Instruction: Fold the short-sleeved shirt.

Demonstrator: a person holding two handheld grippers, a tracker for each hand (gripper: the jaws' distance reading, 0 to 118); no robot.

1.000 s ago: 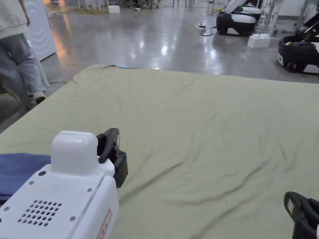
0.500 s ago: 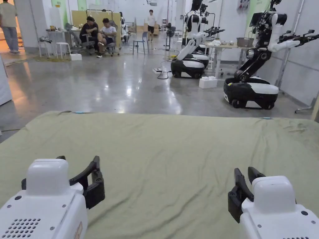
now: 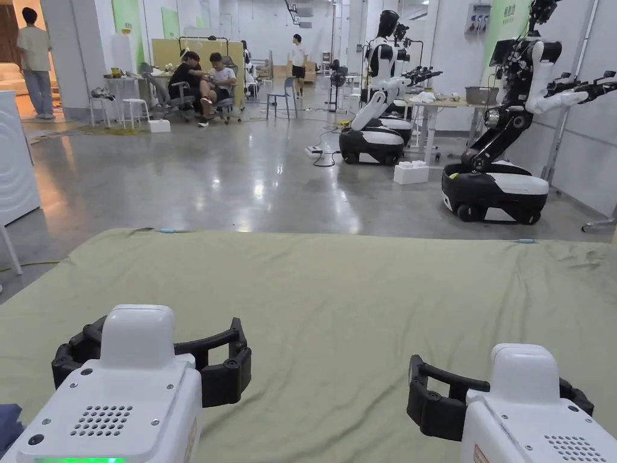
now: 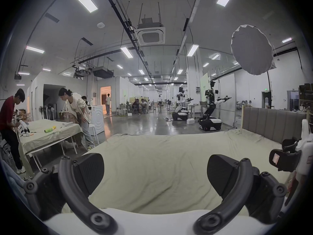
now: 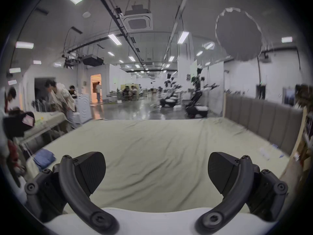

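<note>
The shirt (image 5: 44,157) is a blue, folded-looking bundle lying at the left edge of the bed, near its near-left corner; in the right gripper view it rests flat on the pale green sheet (image 3: 337,301), with soft creases across its top, and in the head view just a dark blue sliver (image 3: 7,422) of it peeks out at the lower left beside the left tool. The picture is too blurred to make out sleeves or a collar. The left gripper (image 4: 155,172) hovers low over the near part of the sheet, pointing toward the far edge, its jaws spread wide with nothing between them. The right gripper (image 5: 156,170) is held level beside it, well apart from it, also aimed at the far edge, jaws likewise spread wide and empty. Neither tool touches the shirt. A padded grey headboard (image 4: 271,125) runs along the bed's right edge.
</note>
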